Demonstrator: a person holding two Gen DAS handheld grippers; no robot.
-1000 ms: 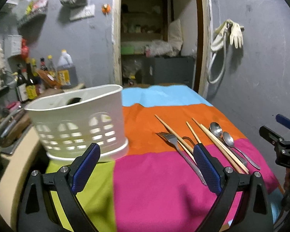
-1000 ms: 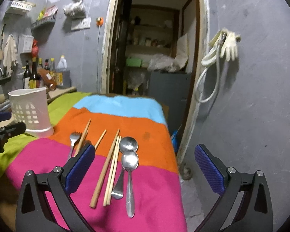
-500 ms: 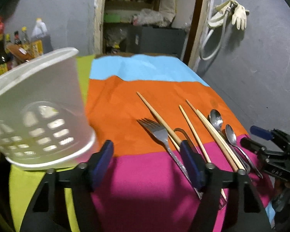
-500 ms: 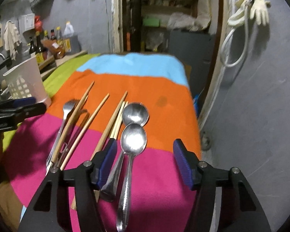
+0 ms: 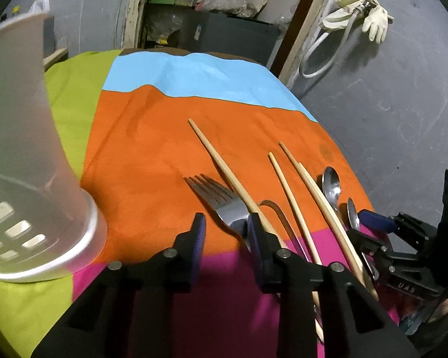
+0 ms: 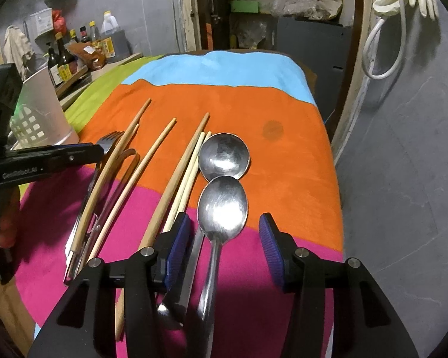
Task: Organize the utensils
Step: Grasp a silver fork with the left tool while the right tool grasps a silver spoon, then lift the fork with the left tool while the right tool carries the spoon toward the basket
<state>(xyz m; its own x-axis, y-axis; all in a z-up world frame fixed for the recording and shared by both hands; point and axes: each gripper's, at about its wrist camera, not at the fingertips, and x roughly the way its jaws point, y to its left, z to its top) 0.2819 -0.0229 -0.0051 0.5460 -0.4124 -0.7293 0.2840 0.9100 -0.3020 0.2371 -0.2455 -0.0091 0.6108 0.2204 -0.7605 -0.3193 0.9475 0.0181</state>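
Observation:
A metal fork (image 5: 221, 201) lies on the striped cloth beside several wooden chopsticks (image 5: 292, 205) and two metal spoons (image 6: 222, 205). My left gripper (image 5: 227, 238) is open, low over the cloth, its jaws just left of the fork's neck, the right finger over it. My right gripper (image 6: 224, 238) is open, its jaws straddling the near spoon's handle. The white slotted utensil holder (image 5: 24, 179) stands at the left, blurred and close. The fork also shows in the right wrist view (image 6: 110, 143).
The cloth (image 5: 152, 155) has green, blue, orange and pink bands; its right edge drops to a grey floor. Bottles (image 6: 62, 56) stand on a counter behind the holder. A doorway and hanging gloves (image 5: 370, 21) are at the back.
Both grippers have moved forward and down toward the utensils while their jaws narrowed. The left one swung right, away from the holder, to the fork; the right one came over the near spoon.

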